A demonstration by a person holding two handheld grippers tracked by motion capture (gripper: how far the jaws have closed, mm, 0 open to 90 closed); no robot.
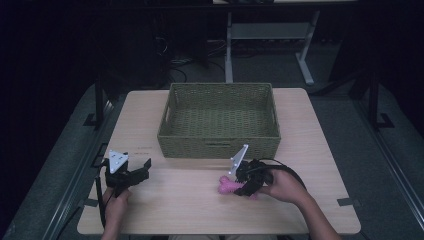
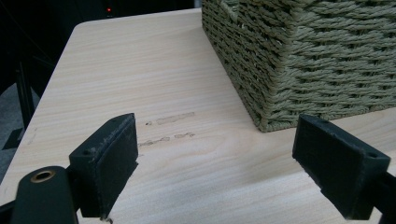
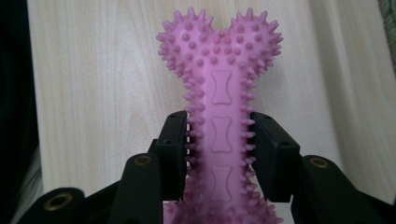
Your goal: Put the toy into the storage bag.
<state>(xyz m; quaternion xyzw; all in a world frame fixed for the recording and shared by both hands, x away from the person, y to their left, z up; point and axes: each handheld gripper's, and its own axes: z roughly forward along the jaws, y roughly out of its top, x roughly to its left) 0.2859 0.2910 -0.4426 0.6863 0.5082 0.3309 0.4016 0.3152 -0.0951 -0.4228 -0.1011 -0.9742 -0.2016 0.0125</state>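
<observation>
My right gripper (image 3: 219,154) pinches the pink bone toy (image 3: 219,93) by its shaft between both jaws, low over the table (image 3: 93,93). The spikes could flex and let it twist loose. My left gripper (image 2: 217,163) gapes wide, empty, the basket (image 2: 308,60) just beyond its jaws.

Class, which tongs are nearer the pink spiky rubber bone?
Right. The right tongs are shut on the pink spiky rubber bone's shaft; the left tongs sit open far across the table, near the woven basket's corner.
</observation>
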